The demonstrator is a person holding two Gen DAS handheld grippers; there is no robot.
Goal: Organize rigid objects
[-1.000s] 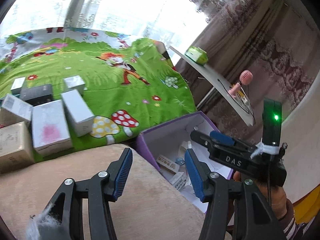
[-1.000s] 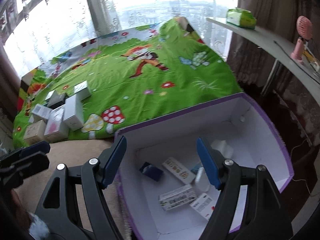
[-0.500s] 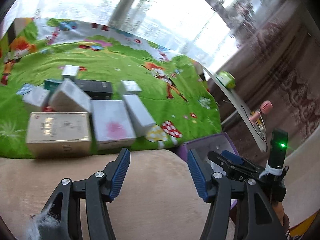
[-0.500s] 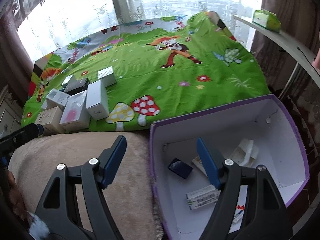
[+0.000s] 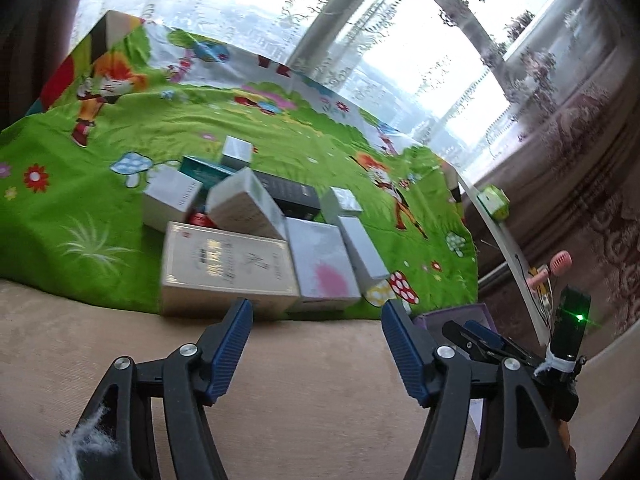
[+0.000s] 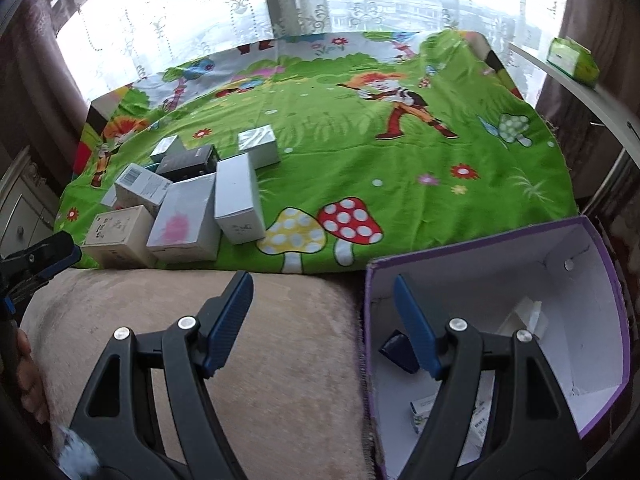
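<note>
On the green cartoon-print sheet (image 5: 280, 140), seen from the left wrist, a cluster of cartons lies near the sheet's front edge. A beige box (image 5: 226, 266) with printed lettering sits closest to that edge. Touching its right side is a white box with a pink patch (image 5: 322, 266), and a plain white box (image 5: 362, 254) lies just beside that one. Behind the beige box, a white carton (image 5: 244, 204) rests tilted, with a black box (image 5: 292, 196) and further small cartons beyond it. The left hand-held gripper (image 5: 316, 346) hovers over a beige cushion (image 5: 280, 400) below the sheet's edge; its jaws are opening and nothing is between them. Right of the cluster, the other hand-held gripper shows partly, over a purple rim.

From the right wrist, the same cluster sits at the left of the sheet, with the beige box at its near left corner. A purple-edged storage box (image 6: 600, 300) stands open off the sheet's front right edge, touching the cushion. Inside it lie a dark blue item (image 6: 396, 350), a white item at the back, and printed small cartons partly hidden by a finger. The right hand-held gripper (image 6: 324, 322) stands wide and empty, straddling the storage box's left wall. Left of the cushion, a person's fingers (image 6: 28, 376) are visible.
</note>
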